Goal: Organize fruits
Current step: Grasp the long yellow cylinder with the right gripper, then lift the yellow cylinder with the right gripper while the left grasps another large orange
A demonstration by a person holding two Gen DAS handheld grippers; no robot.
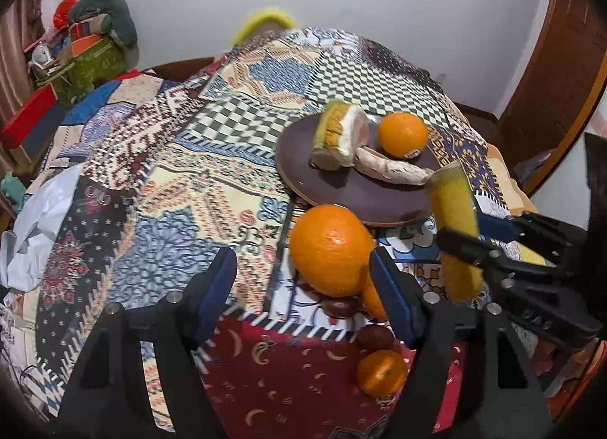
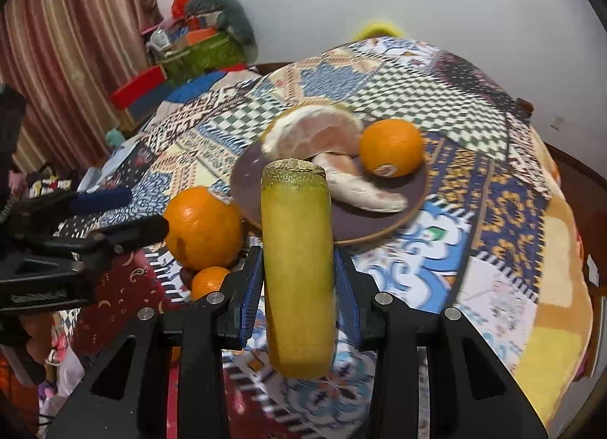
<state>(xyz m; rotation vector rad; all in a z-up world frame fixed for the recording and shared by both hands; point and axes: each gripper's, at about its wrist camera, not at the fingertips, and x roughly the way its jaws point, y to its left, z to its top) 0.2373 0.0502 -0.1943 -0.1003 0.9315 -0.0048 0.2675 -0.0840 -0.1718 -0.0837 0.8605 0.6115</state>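
Held piece: While it was clamped between the blue pads of the right gripper, a long yellow strip of pomelo rind was carried upright, its cut green-edged end uppermost, in front of the dark plate.
Handling of the rind: It was judged to be light, thick and spongy (a firm squeeze would dent it rather than break it), with a waxy outer face that might slip; a hold across its middle, as shown, was judged the safest.
Plate contents: A peeled pomelo chunk, a loose pale segment and a stickered orange were seen resting on the plate, the segment lying between the other two.
Fruit off the plate: A large orange was seen on the quilt just beside the plate's near rim, with a small mandarin and some dark red fruits nearer the camera.
Handling of the orange: It was judged heavier, round and firm, liable to roll; a grip across its widest part was judged best.
Left gripper: The left gripper was held open and nothing was gripped; the large orange stood against its right pad, and whether they touched could not be told.
Surface: Everything was laid on a patchwork quilt spread over a rounded top.
Surroundings: A cluttered green box was seen by the wall.
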